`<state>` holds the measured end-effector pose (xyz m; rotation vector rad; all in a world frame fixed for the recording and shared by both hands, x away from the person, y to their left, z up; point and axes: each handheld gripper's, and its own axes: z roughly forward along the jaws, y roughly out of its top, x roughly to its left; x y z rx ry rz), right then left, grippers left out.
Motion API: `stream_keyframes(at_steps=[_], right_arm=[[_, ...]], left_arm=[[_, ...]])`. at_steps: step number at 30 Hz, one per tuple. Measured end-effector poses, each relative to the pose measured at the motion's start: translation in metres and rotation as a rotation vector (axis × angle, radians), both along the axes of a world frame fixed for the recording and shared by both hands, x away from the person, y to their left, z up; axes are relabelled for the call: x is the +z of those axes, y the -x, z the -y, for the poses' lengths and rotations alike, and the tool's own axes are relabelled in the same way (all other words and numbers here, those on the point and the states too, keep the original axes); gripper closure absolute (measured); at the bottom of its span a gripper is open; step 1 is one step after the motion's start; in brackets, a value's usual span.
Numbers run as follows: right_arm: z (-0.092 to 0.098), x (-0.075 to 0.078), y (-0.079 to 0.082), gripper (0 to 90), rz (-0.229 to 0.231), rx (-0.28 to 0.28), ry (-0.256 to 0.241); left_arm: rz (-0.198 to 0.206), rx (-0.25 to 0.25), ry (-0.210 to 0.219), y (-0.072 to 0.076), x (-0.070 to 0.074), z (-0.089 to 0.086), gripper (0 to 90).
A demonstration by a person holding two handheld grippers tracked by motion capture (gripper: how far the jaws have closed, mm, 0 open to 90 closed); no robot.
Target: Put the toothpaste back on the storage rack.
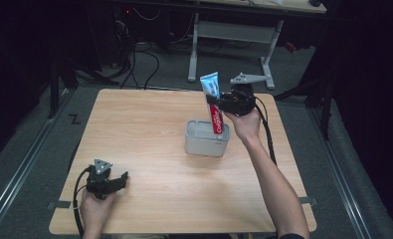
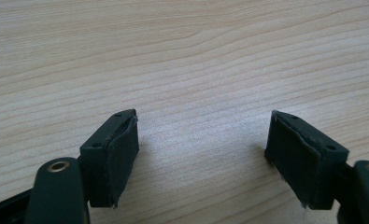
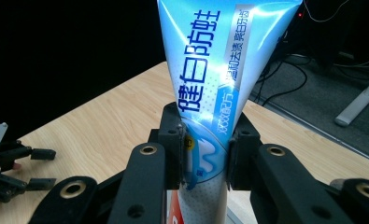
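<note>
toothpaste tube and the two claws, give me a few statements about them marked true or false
1. The right claw is shut on the toothpaste tube. True.
2. The tube lies flat on the table. False: it stands nearly upright, its lower end inside the grey container.
3. The left claw is open with bare wood between its jaws. True.
4. The left claw holds the grey container. False: it sits low near the table's front left corner, apart from the container.
5. The tube is green. False: it is blue, white and red.
</note>
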<state>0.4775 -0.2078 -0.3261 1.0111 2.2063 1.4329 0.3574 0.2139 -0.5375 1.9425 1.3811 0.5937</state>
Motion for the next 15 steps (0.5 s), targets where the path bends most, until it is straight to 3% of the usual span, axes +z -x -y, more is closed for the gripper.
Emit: stream_keyframes(at_steps=[15], right_arm=[[-0.0076,-0.0084,-0.0103,71.9,-0.001,-0.018,0.011]], left_arm=[[0.000,-0.002,0.000,0.0000,0.0000,0.0000,25.6]])
